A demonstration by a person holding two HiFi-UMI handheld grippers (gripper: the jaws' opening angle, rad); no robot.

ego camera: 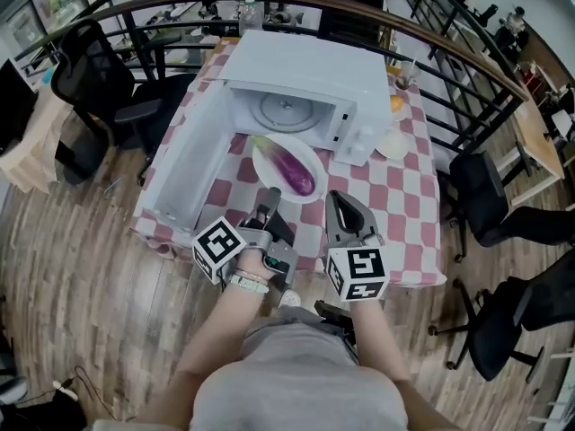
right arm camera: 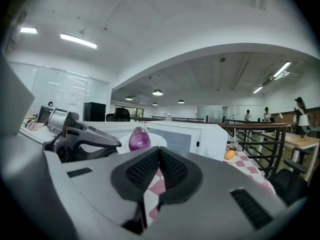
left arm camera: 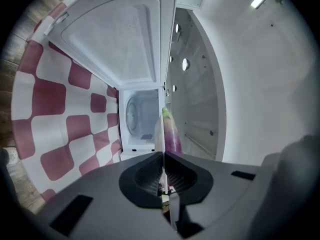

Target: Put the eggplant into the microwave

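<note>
A purple eggplant (ego camera: 297, 171) lies on a white plate (ego camera: 269, 157) just in front of the open white microwave (ego camera: 305, 83). The microwave's door (ego camera: 193, 155) is swung out to the left and its glass turntable (ego camera: 286, 111) is bare. My left gripper (ego camera: 269, 206) is shut on the plate's near rim. In the left gripper view the plate (left arm camera: 159, 134) shows edge-on between the closed jaws, with the eggplant (left arm camera: 173, 134) beyond them and the cavity (left arm camera: 141, 118) behind. My right gripper (ego camera: 340, 201) is shut on nothing, right of the plate. The right gripper view shows the eggplant (right arm camera: 139, 138).
The table (ego camera: 409, 196) has a red-and-white checked cloth. An orange (ego camera: 396, 103) on a small plate and a cup (ego camera: 406, 74) sit right of the microwave, a bottle (ego camera: 251, 13) behind it. Black office chairs (ego camera: 99, 79) and a curved railing (ego camera: 467, 52) surround the table.
</note>
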